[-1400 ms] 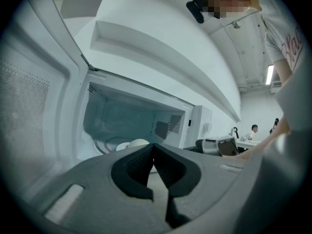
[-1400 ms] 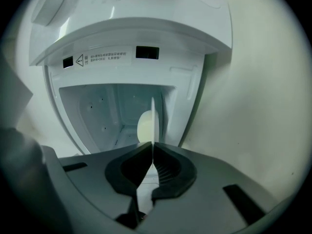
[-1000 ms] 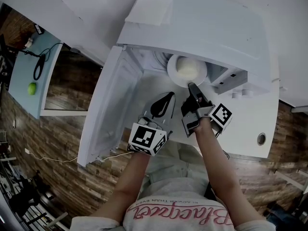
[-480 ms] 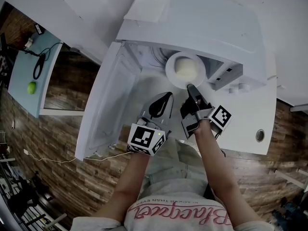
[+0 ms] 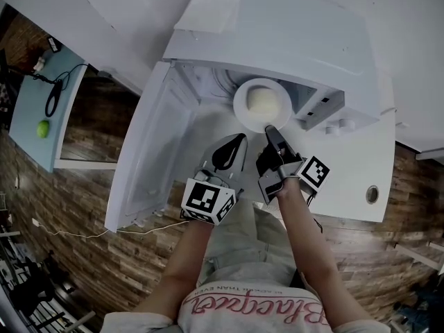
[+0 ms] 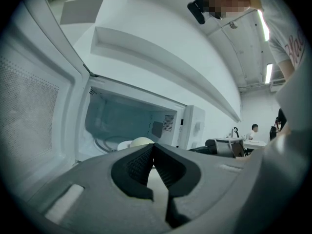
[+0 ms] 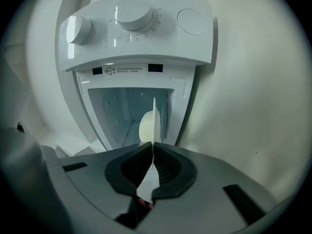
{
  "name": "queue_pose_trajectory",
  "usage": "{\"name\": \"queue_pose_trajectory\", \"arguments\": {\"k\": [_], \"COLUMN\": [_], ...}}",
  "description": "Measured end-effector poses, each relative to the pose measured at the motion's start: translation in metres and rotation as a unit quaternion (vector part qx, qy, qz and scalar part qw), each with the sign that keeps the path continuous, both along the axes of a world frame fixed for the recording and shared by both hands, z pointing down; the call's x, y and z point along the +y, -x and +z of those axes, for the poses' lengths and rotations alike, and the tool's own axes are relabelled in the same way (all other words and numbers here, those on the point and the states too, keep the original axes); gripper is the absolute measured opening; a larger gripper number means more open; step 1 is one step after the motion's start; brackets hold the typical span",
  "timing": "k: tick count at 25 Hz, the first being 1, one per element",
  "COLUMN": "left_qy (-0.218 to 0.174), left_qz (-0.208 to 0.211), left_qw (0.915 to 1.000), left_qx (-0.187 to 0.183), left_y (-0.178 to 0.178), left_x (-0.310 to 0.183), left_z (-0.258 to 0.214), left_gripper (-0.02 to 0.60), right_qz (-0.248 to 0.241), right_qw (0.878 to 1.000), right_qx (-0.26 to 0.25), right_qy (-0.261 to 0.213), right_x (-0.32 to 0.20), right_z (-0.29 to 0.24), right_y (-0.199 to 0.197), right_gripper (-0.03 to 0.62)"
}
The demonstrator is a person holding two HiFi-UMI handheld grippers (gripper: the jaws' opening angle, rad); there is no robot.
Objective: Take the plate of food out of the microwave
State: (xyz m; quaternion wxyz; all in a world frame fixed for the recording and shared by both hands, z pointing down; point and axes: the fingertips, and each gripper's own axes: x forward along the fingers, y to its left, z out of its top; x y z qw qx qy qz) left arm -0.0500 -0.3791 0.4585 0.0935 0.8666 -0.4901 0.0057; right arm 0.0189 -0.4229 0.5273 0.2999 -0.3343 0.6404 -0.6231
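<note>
The microwave (image 5: 291, 47) is white all over, and so is the plate (image 5: 241, 111); the food (image 5: 262, 101) is pale cream. The left gripper (image 5: 239, 141) and right gripper (image 5: 270, 129) are grey with black pads, and their cubes carry black-and-white squares. The floor (image 5: 90, 200) is brown wood planks. At far left, a green ball (image 5: 44, 128) lies on a pale blue table (image 5: 28, 109).

Hand-held grippers (image 5: 238, 139) (image 5: 270, 129) level, jaws together
</note>
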Motion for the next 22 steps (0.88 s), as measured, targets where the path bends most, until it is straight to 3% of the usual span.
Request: {"name": "queue_pose_trajectory", "arguments": {"k": [22], "left_qy": [-0.004], "left_qz": [0.035], "left_qw": [0.9993], "left_qx": [0.009], "left_y": [0.008], "left_x": [0.019], "left_z": [-0.015], "left_gripper": [0.006], "right_qz": [0.008], "right_qw": [1.000], "right_qx": [0.001], "right_qy": [-0.019], "right_x": [0.032], "right_z": [-0.019], "right_y": [0.008], "right_gripper": [0.020]}}
